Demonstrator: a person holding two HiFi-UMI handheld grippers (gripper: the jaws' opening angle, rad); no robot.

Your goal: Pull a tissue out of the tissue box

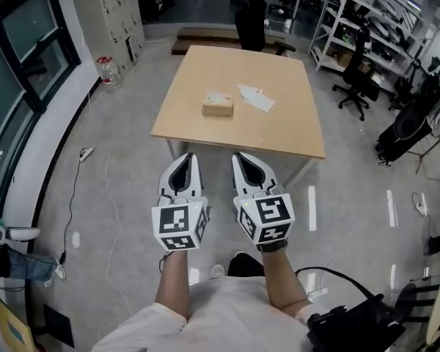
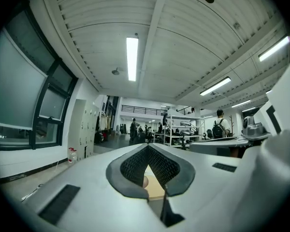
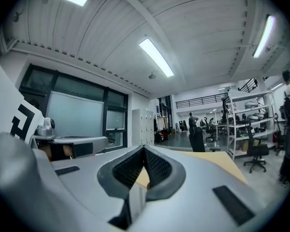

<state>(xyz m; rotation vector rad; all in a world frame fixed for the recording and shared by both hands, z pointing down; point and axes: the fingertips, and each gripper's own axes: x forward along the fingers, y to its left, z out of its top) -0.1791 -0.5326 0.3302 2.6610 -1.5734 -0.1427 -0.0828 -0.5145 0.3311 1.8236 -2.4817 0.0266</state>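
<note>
Standing short of the wooden table, the person holds both tools out level, side by side, with open floor between them and the near table edge. The left gripper has its jaws brought together at the tips, nothing between them. The right gripper is closed the same way and also empty. Each gripper's own view agrees: the ribbed pads meet at a point, and only a sliver of tan tabletop shows in the gap behind them.

The tissue box sits on the table, a little left of its middle and well apart from both tools. From the pair of grippers it lies dead ahead at 12 o'clock: roughly 1 o'clock from the left one and 11 o'clock from the right. I'd judge neither hand clearly nearer, since the box falls almost on the line between them. Its long axis runs across the person's path, from 9 to 3 o'clock, with a long side facing them.

The box is low, rectangular and pale cardboard-brown, and a white tissue stands crumpled out of its top. A few loose white sheets lie flat on the table at about 2 o'clock from the box, just beside it and not touching it.
</note>
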